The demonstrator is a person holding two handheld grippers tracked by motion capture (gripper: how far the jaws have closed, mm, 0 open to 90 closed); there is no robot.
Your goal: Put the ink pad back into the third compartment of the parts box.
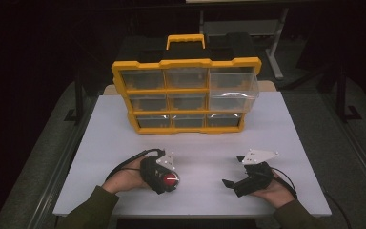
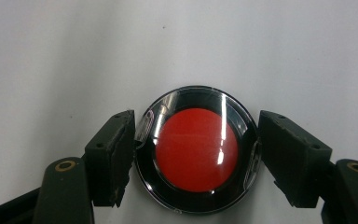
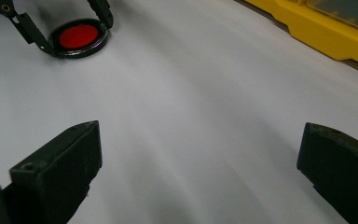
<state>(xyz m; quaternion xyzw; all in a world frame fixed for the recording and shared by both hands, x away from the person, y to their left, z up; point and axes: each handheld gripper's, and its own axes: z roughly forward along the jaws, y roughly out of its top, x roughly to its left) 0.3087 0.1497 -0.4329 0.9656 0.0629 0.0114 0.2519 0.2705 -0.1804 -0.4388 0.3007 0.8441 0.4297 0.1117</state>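
A round black-rimmed disc with a red centre (image 2: 196,149) lies flat on the white table (image 1: 276,138). My left gripper (image 1: 170,180) is at the front left, its jaws closed against the disc's two sides; the left pad (image 2: 114,154) and the right pad (image 2: 289,156) both touch the rim. The right gripper view has the same disc (image 3: 78,37) at its top left, between the other gripper's thin fingers. At the front right my right gripper (image 1: 233,171) lies low over the table, open, with bare table between its jaws (image 3: 200,149).
A yellow organizer (image 1: 186,64) with clear drawers and a carry handle stands upright at the back middle of the table. Its right-hand middle drawer (image 1: 233,95) is pulled out toward me. The organizer's yellow base (image 3: 326,32) shows in the right gripper view.
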